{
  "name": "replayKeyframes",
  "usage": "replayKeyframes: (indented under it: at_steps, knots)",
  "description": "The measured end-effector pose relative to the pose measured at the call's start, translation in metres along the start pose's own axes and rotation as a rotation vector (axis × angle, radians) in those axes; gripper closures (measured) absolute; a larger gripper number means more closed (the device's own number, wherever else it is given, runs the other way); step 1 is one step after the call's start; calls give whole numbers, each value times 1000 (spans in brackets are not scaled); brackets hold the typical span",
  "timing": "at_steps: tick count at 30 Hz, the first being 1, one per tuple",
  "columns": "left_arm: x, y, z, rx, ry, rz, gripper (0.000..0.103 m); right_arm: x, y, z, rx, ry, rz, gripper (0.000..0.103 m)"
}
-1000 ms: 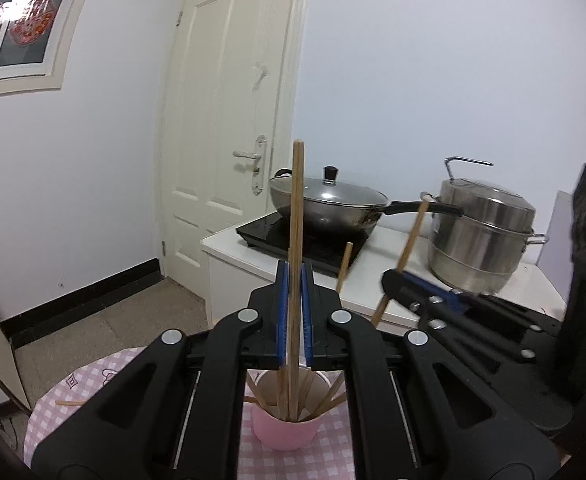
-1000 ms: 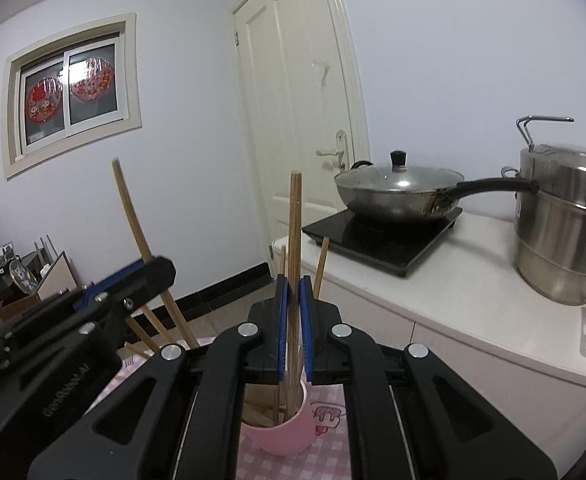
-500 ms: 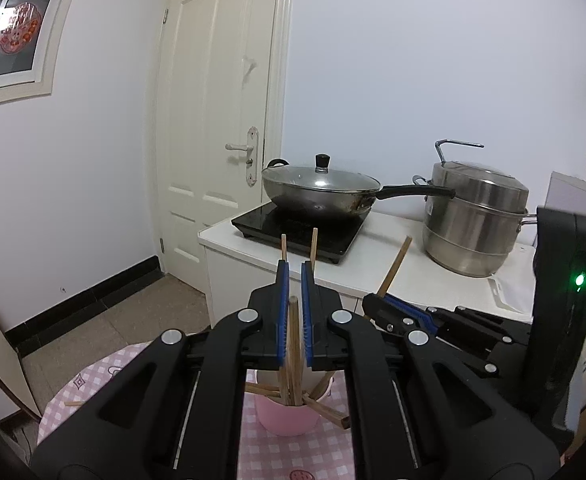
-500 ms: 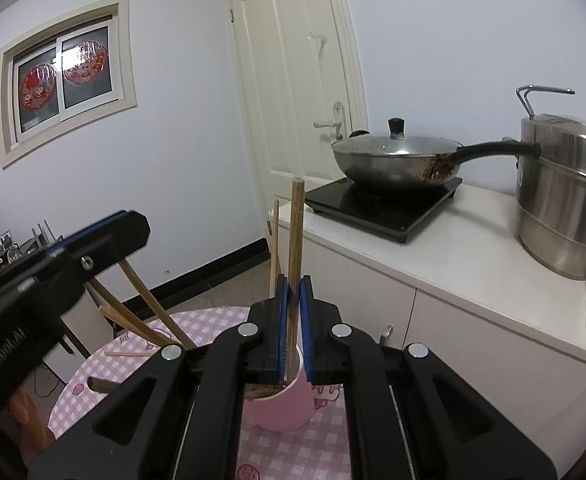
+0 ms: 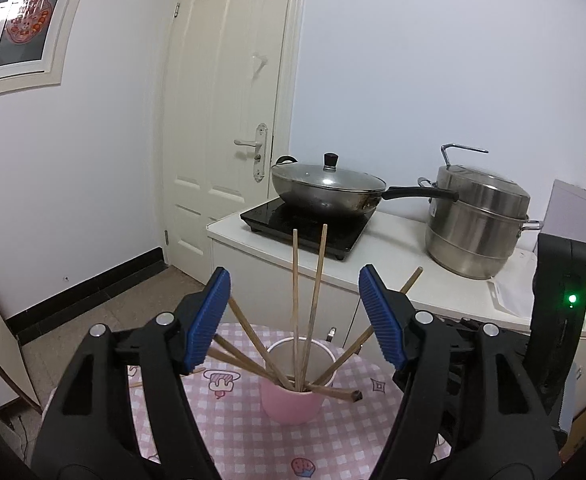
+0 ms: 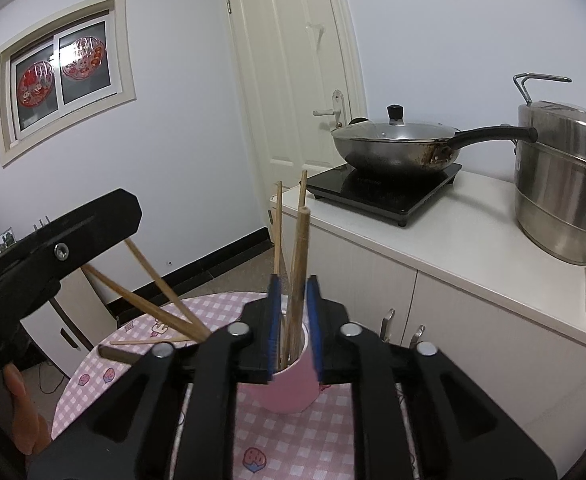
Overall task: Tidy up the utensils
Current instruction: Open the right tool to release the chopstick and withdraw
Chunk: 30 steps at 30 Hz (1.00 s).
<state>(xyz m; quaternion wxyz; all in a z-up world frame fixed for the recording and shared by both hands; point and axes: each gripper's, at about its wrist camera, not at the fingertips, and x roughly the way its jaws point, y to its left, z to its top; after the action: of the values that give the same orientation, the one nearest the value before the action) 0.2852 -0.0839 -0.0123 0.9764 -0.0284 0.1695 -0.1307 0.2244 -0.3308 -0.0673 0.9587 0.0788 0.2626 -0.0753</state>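
One white bench is carrying one black induction hob with one lidded wok on it, and one steel steamer pot is standing beside them. In front, one small bench covered in pink checked cloth is bearing one pink cup. At least six wooden chopsticks are standing or leaning in that cup, fanning outward. The left gripper is hovering above the cup with its jaws spread wide, gripping nothing. The right gripper is hanging over the cup, its jaws a little apart on either side of one chopstick that is standing in the cup.
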Motion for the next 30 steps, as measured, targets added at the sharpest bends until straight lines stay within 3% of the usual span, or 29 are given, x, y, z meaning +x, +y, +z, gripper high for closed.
replayKeyframes:
  at_steps: [5,11,30]
  knots:
    - [-13,6,0,-4,0,19,36,-13,9,-2,-6,-9,1,74]
    - [-34,17,-3,-3,11,61,36,-35,26,-5,-29,-29,0,68]
    - [-133,82,-28,-20,34,186,30,-100,130,-18,-185,-57,96,63]
